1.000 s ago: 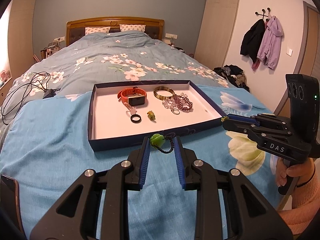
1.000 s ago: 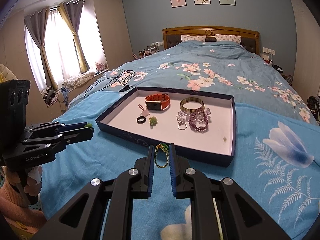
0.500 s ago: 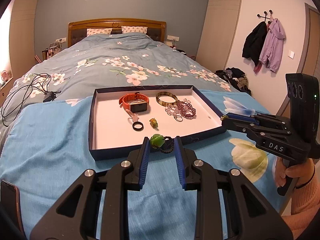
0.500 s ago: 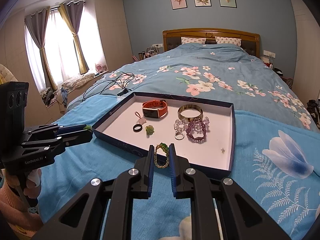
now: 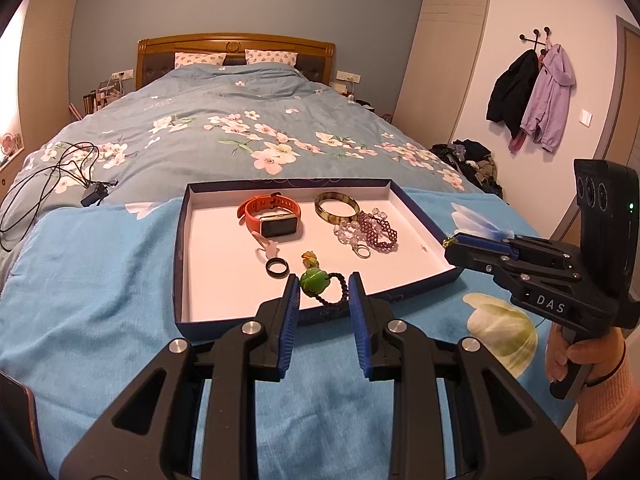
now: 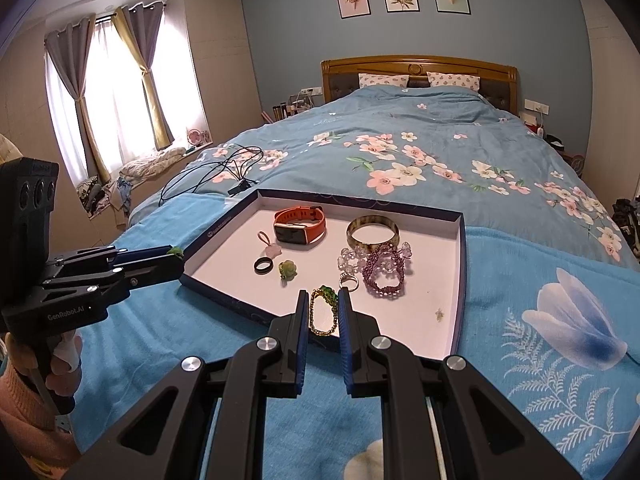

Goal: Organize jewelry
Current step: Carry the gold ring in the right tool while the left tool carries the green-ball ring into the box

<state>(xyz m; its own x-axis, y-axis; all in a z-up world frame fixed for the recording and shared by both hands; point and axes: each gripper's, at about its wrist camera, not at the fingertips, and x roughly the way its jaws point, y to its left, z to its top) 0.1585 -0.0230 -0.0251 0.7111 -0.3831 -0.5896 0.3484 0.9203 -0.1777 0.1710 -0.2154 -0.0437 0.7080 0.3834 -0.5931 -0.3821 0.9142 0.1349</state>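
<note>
Tray (image 5: 182, 256) sits mid-frame in both views, on a blue blanket (image 5: 96, 288) over the bed. Left gripper (image 5: 324, 282) at bottom centre of the left view, jaws narrow and clamped on a dark bead cord with a green bead (image 5: 314, 281); bead presses the left-hand pad, cord loops to the right-hand pad, all hanging over the tray's near wall. In the right view the same gripper comes in from the left edge (image 6: 176, 256), green bead peeking at its tip just beside the tray's left corner.

Right gripper (image 6: 324, 300) at bottom centre of the right view, jaws nearly closed on a gold chain (image 6: 322, 316) with a green piece at its top end; chain hangs between the pads above the tray's near edge. In the left view this gripper enters from the right (image 5: 450, 244), tip just off the tray's right wall, a hand (image 5: 576, 356) on its grip.

Inside the tray: orange watch (image 5: 272, 216) upper middle, bangle (image 5: 336, 207) to its right, clear and purple bead bracelets (image 5: 370, 230) touching below the bangle, small silver ring (image 5: 363, 252) just beside them, black ring (image 5: 277, 267) and small green charm (image 5: 309, 257) near the left gripper's tips, pink charm (image 5: 269, 243) between watch and black ring. Cable (image 5: 48, 184) lies on the bed at far left, well apart.
</note>
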